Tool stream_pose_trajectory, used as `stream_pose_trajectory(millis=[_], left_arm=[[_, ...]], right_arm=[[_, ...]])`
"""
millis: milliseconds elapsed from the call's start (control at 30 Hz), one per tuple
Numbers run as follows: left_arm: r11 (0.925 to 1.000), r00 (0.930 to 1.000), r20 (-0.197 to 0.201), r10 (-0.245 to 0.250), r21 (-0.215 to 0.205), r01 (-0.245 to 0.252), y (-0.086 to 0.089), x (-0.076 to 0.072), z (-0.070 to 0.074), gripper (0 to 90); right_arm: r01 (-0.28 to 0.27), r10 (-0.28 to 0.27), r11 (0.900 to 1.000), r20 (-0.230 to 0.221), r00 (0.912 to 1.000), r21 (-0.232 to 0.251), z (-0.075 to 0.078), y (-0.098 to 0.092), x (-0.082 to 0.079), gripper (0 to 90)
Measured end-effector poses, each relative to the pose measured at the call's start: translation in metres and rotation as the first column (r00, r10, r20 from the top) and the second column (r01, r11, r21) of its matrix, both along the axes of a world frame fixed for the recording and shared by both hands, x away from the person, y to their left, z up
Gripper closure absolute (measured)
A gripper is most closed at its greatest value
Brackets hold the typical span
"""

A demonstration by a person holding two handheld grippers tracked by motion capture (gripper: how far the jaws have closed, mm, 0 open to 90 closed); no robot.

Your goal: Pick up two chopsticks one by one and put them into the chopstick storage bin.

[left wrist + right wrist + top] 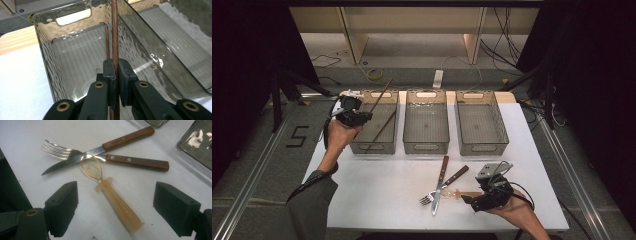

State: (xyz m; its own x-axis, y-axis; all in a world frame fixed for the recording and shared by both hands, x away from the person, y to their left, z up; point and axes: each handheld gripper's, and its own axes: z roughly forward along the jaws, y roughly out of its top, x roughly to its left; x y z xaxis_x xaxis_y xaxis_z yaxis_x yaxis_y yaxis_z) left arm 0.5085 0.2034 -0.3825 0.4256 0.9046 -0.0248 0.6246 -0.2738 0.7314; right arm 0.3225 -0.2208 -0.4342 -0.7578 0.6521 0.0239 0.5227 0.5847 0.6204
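The left tongs (pixel 115 75) clench a chopstick (pixel 114 30) over the left bin (pixel 373 146) at the table's far left, its long axis slanting up above a second chopstick (pixel 381 131) inside. The right tongs (pixel 115 210) hang released over the spoon (pixel 117 202), near the fork (pixel 75 152) and knife (pixel 120 160).

A white rectangular table (pixel 377 190) carries two clear grey plastic bins with cut-out handles: the middle bin (pixel 427 148) and, just beside it, the right-hand bin (pixel 482 149), both with ribbed bottoms. Nearer the front edge lie a steel fork with a brown wooden handle (pixel 428 200) and a serrated steel knife with a matching riveted handle (pixel 439 185), crossing each other at the metal parts. On the grey floor beyond are a white power strip (pixel 438 78), a yellow ring-shaped roll (pixel 374 75), black cables (pixel 507 40) and a black "5" mark (pixel 298 136).
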Motion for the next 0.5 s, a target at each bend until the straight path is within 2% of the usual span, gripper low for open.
stream_pose_trajectory(millis=[500], left_arm=[[0.9991,0.9988,-0.025,0.043,-0.003,-0.043,-0.001,0.014,-0.012,84.5]], right_arm=[[-0.002,0.002,1.0,-0.003,1.0,0.006,0.0,0.0,-0.001,20.9]])
